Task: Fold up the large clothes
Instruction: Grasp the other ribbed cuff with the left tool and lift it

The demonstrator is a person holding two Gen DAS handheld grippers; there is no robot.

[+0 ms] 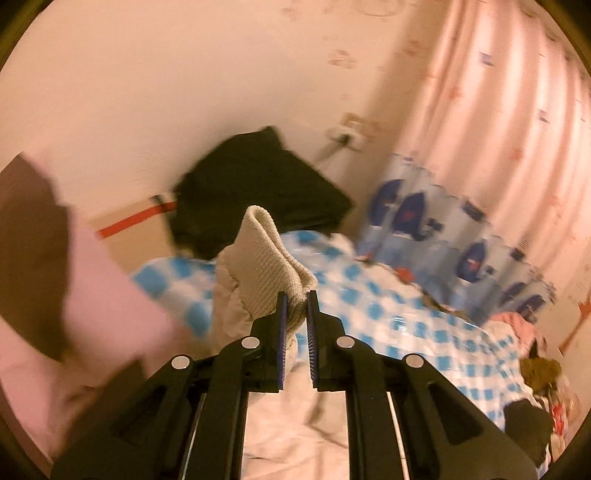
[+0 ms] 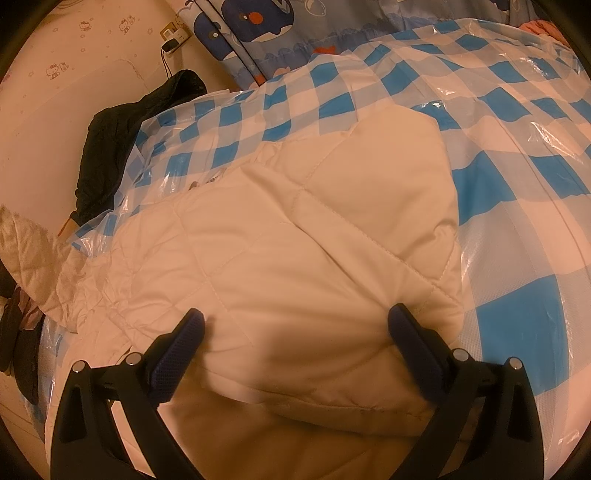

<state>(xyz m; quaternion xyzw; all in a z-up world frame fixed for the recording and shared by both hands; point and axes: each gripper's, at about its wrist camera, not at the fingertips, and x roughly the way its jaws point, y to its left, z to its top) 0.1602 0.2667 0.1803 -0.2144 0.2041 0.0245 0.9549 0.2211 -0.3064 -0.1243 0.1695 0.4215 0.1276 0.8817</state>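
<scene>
A cream quilted jacket (image 2: 295, 236) lies spread on a blue-and-white checked plastic sheet (image 2: 517, 192). My left gripper (image 1: 296, 299) is shut on the jacket's ribbed knit cuff (image 1: 269, 254) and holds the sleeve lifted above the bed. My right gripper (image 2: 295, 325) is open, its fingers (image 2: 184, 343) straddling the jacket's folded body, pressed close to the fabric. The lifted sleeve shows at the left edge of the right wrist view (image 2: 33, 251).
A black garment (image 1: 258, 195) is heaped by the wall, also in the right wrist view (image 2: 122, 140). A whale-print blue curtain (image 2: 266, 33) and pink curtain (image 1: 498, 110) hang behind. A pile of clothes (image 1: 535, 369) sits at right. A wall socket (image 2: 173, 37) has a cable.
</scene>
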